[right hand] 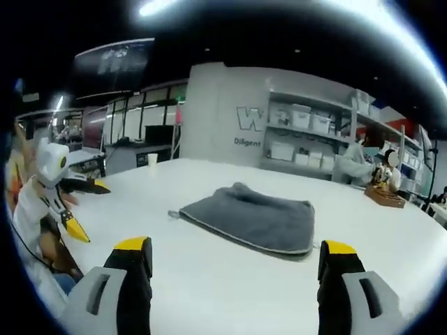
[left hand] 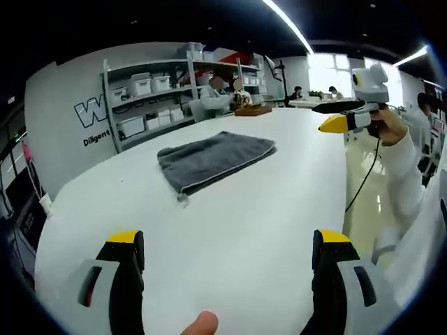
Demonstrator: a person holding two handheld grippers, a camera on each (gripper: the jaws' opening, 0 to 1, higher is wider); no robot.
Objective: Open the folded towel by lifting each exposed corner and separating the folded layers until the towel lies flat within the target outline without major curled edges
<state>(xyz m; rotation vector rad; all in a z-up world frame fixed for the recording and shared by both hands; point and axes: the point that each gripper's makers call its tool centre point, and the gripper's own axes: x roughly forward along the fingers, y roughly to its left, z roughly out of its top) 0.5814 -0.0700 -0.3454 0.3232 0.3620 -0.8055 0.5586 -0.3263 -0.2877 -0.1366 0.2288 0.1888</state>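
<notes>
Towel (left hand: 215,159), one, folded on table (left hand: 244,230); left gripper (left hand: 228,252) and right gripper (right hand: 237,259) both spread apart.

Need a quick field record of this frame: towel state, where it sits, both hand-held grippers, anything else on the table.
towel: grey towel, folded, untouched
surface: white table
outline: no target outline that I can make out
left hand-held gripper: open, held short of the towel, holding nothing
right hand-held gripper: open, short of the towel, holding nothing
other: wooden tray at the far end of the table
task progress: unfolding not started
</notes>
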